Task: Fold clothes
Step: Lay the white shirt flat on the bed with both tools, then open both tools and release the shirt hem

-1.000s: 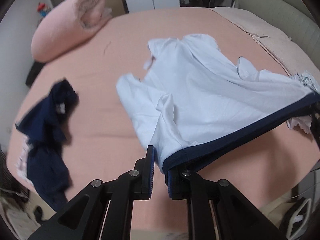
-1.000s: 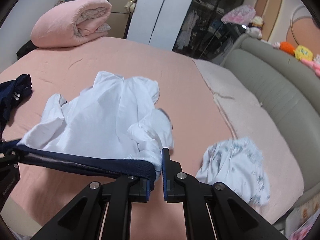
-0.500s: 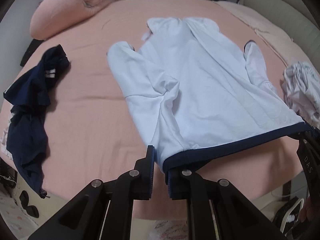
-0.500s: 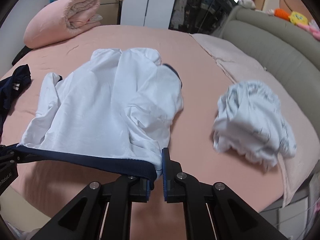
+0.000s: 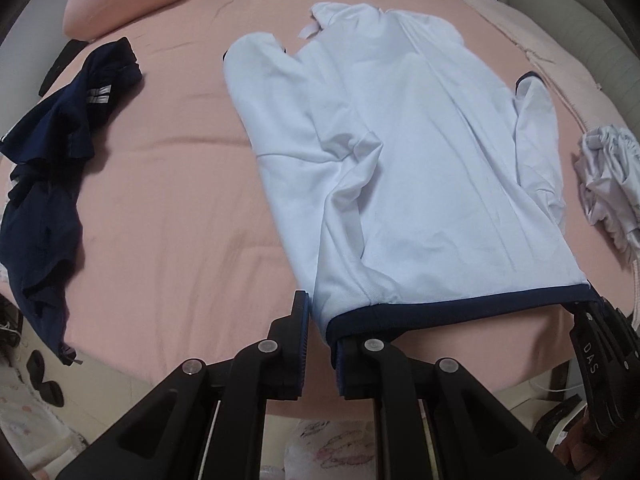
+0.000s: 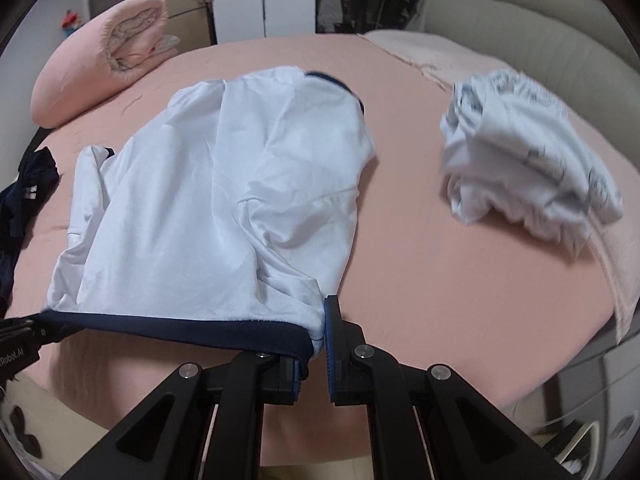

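- Left hand-held gripper (image 5: 319, 340) pointed steeply down, clamped on the white shirt's (image 5: 404, 152) navy hem (image 5: 460, 306).
- Right hand-held gripper (image 6: 313, 354) pinched the hem's other corner.
- Navy garment (image 5: 48, 168) and crumpled white garment (image 6: 524, 152) lay on the bed (image 5: 168, 216), flanking the shirt.

The white shirt (image 5: 420, 152) is smooth, slightly sheeny cloth with a matt navy ribbed hem (image 5: 460, 308). The bed (image 5: 168, 208) wears a soft, matt pink sheet — faintly creased. The left tongs (image 5: 318, 344) and right tongs (image 6: 314, 354) are matt black plastic with shiny metal rivets — blue ridged pads.
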Demonstrator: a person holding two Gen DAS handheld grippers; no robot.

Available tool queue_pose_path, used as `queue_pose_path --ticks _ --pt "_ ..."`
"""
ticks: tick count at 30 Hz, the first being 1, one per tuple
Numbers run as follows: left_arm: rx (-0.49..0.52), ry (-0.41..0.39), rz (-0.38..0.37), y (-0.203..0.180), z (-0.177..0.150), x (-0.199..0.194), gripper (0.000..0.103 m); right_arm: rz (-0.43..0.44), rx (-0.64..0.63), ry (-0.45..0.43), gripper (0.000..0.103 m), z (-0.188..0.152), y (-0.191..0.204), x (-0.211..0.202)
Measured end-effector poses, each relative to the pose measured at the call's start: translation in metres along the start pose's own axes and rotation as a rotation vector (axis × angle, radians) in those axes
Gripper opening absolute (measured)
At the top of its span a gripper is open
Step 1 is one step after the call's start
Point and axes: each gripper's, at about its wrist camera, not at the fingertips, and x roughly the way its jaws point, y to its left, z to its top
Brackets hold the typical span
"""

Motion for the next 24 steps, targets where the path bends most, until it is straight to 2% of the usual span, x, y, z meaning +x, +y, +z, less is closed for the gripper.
queue_pose_path --ticks 9,16,19,21,22,24 --pt "0.006 0.067 -0.002 0.002 -0.002 0.012 0.017 0.011 0.037 0.015 0.008 -0.005 -0.008 0.005" --pt "0.059 0.075 0.061 -0.006 -0.002 0.015 0.022 0.008 0.002 0.012 0.008 -0.015 -0.007 -0.001" --pt "0.079 0.076 0.114 -0.009 -0.003 0.015 0.039 0.015 0.002 0.014 0.008 -0.015 -0.008 -0.002" --pt "0.061 0.081 0.139 -0.004 -0.001 0.015 0.06 0.023 0.009 0.02 0.008 -0.015 -0.009 -0.003" --pt "0.046 0.084 0.14 0.0 -0.001 0.015 0.062 0.03 0.013 0.026 0.009 -0.015 -0.009 -0.003" --pt "-0.017 0.097 0.068 0.014 0.0 0.013 0.065 0.041 0.005 0.046 0.01 -0.014 -0.009 -0.003"
